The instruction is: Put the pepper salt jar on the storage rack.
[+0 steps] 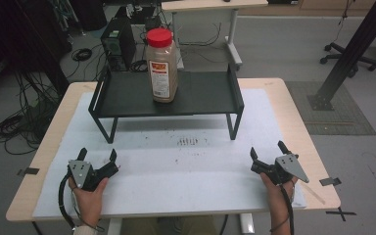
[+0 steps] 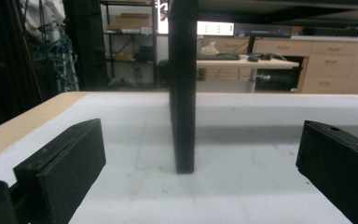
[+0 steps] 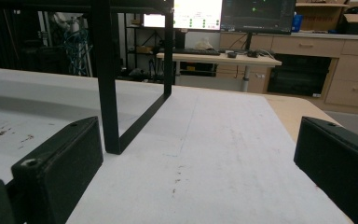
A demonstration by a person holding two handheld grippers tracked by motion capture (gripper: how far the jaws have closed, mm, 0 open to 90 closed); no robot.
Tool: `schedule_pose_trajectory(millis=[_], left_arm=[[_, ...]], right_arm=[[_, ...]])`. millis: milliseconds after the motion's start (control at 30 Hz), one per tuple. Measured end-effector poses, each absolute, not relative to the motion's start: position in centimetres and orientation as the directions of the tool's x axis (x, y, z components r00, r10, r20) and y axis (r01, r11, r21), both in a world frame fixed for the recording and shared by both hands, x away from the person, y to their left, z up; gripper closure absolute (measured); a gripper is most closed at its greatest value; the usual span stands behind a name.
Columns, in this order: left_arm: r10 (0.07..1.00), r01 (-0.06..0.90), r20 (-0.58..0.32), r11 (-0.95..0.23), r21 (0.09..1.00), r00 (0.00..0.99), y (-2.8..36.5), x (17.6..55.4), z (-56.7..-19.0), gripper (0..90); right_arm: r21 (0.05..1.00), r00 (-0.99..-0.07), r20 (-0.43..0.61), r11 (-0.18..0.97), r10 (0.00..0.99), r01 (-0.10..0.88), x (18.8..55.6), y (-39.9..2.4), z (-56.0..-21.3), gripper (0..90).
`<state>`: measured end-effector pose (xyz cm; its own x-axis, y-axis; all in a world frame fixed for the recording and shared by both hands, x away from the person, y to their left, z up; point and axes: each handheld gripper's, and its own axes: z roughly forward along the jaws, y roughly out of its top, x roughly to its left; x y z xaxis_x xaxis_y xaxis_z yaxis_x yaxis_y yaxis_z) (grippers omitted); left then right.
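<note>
A tall jar (image 1: 161, 66) of brown powder with a red lid stands upright on a black metal shelf stand (image 1: 200, 93) at the far side of the table. My left gripper (image 1: 98, 154) rests low at the near left, open and empty. In the left gripper view my left gripper (image 2: 200, 144) faces the stand's front left leg (image 2: 182, 93). My right gripper (image 1: 267, 149) sits at the near right, open with nothing between its jaws. In the right gripper view my right gripper (image 3: 198, 140) looks past the stand's right leg frame (image 3: 107, 93).
A white mat (image 1: 176, 171) covers most of the wooden table (image 1: 293, 117). A few dark specks (image 1: 187, 142) lie on the mat in front of the stand. Beyond the table are a computer tower (image 1: 118, 44), floor cables and another desk (image 1: 210, 5).
</note>
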<state>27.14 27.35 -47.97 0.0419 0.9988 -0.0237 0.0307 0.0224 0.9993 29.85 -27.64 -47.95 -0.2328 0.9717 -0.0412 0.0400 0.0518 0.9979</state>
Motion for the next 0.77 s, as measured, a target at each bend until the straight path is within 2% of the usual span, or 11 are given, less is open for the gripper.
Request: schedule_pose_trajectory(millis=[767], left_arm=[[0.999, 0.025, -0.019, 0.018, 1.000, 0.041, 27.31, 27.09, -48.00, 1.4]], right_arm=[[0.998, -0.232, -0.041, 0.052, 0.972, 0.043, 29.87, -27.64, -47.94, 1.3]])
